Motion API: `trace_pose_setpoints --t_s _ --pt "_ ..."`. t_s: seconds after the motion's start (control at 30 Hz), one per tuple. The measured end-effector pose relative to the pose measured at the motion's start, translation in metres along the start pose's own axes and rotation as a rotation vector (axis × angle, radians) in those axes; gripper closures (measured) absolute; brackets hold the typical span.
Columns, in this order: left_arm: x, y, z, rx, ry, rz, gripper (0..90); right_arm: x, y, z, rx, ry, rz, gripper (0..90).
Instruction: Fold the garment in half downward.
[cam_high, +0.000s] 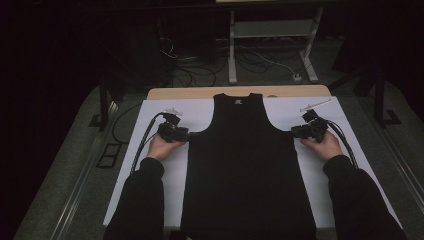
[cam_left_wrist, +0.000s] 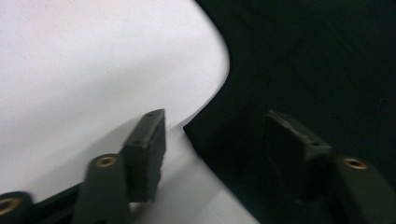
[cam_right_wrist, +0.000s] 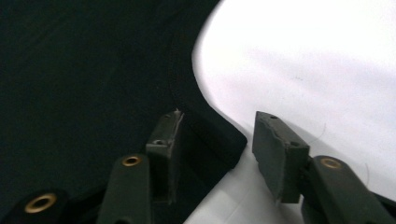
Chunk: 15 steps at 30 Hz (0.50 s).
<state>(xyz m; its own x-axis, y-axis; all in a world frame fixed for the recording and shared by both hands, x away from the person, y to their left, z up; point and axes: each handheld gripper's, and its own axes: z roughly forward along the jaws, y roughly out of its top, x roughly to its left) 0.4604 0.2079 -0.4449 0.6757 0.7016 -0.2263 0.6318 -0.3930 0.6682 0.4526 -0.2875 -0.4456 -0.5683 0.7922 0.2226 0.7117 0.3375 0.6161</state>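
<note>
Though the black tank top lies flat and smoothed down the middle of the white sheet on the desk, neck toward the far edge and hem at the near edge, no fold looks started yet, so I judge the work is at its very beginning. From the high view, the left gripper sits at the top's left underarm corner and the right gripper at the right one, each hand resting on the sheet. The hem runs off the bottom of that picture, and the room beyond the desk is too dark to read.

In the left gripper view, the jaws stand wide apart, one over white sheet, the other over black cloth, with the underarm corner between them; nothing is pinched.

In the right gripper view, it is the same: jaws wide, straddling the other corner, holding nothing. Whether the lower jaw has slid under the fabric, I cannot tell.
</note>
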Motion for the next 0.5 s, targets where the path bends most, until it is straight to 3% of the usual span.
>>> trace_pose_setpoints --t_s 0.07,0.1,0.13,0.2,0.23,0.3,0.5 --pt "-0.0028 0.0002 0.0014 -0.008 0.014 -0.004 50.0 0.0008 0.0002 0.0001 0.001 -0.009 -0.001 57.1" --pt "-0.0030 0.0005 0.0011 0.005 0.014 0.016 54.4 0.0013 0.0002 0.0003 0.001 -0.012 0.000 59.6" --pt "-0.0059 0.0006 0.0026 0.003 0.024 0.024 61.8 0.0017 0.0000 0.0008 0.001 -0.007 -0.004 66.2" --pt "-0.0067 0.0008 0.0033 0.004 0.027 0.029 63.9 0.0020 0.0000 0.0011 0.001 -0.003 0.000 67.6" --pt "-0.0074 0.0008 0.0040 0.003 0.031 0.029 66.8 0.0026 -0.0001 0.0014 0.001 -0.005 0.001 72.7" --pt "-0.0077 0.0011 0.0051 -0.007 0.042 0.004 70.8 0.0041 -0.0003 0.0022 0.005 -0.003 0.002 77.9" --pt "-0.0054 -0.0002 0.0040 -0.008 0.039 -0.017 84.8 0.0067 0.0004 0.0026 0.016 -0.008 0.029 82.1"
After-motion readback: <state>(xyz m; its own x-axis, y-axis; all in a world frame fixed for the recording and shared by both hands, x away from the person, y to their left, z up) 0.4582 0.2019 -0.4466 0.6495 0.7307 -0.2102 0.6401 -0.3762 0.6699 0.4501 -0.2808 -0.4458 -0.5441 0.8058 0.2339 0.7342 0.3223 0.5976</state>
